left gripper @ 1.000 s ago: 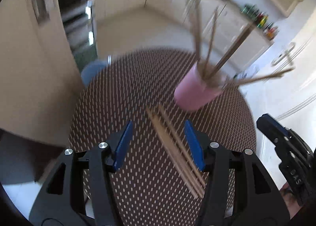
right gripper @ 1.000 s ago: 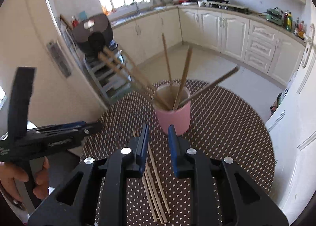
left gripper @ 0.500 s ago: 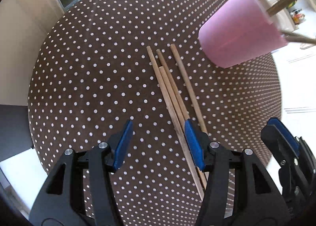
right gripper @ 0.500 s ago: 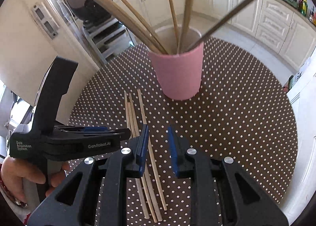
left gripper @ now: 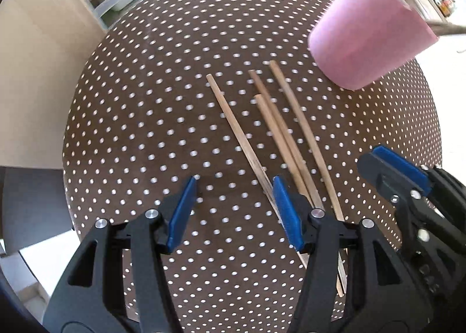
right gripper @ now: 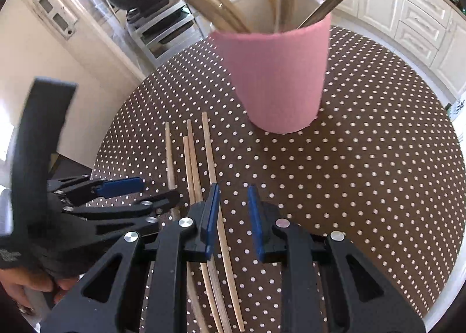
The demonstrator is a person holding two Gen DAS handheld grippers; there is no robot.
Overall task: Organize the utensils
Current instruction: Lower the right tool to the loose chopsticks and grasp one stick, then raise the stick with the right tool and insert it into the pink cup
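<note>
Both empty: left claw wide, right claw narrower

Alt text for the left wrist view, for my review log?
Open left gripper hovers over four wooden chopsticks lying on a brown polka-dot table. A pink cup stands beyond; the right gripper enters at right.

the chopsticks on the table looked like pale, matt wood, the pink cup matt and smooth. the tablecloth was brown with white dots. both grippers showed black plastic, blue pads and shiny metal screws.
</note>
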